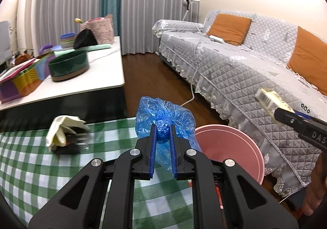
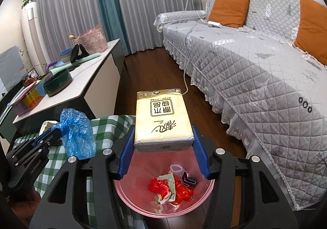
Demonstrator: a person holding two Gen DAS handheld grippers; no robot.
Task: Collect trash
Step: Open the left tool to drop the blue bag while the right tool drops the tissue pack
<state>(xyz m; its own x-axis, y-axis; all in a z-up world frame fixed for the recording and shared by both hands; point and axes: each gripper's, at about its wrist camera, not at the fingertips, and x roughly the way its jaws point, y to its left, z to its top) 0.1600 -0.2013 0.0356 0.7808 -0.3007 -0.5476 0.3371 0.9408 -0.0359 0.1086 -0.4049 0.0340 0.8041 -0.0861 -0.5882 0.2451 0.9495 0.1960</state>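
My left gripper (image 1: pixel 163 130) is shut on a crumpled blue plastic cover (image 1: pixel 163 114), held over the edge of the green checked tablecloth (image 1: pixel 30 157) beside the pink bin (image 1: pixel 231 147). In the right wrist view my right gripper (image 2: pixel 162 133) is shut on a yellow tissue pack (image 2: pixel 163 114), which hangs above the pink bin (image 2: pixel 130 204). Red wrappers (image 2: pixel 161 186) and other scraps lie inside the bin. The left gripper (image 2: pixel 58 127) with the blue cover (image 2: pixel 77 135) shows at the left there. A crumpled cream wrapper (image 1: pixel 63 133) lies on the cloth.
A white low table (image 1: pixel 98 77) behind carries a dark green bowl (image 1: pixel 69 65) and a colourful box (image 1: pixel 22 82). A grey quilted sofa (image 2: pixel 255 77) with orange cushions fills the right. A white cable (image 2: pixel 185 84) runs across the dark wooden floor between them.
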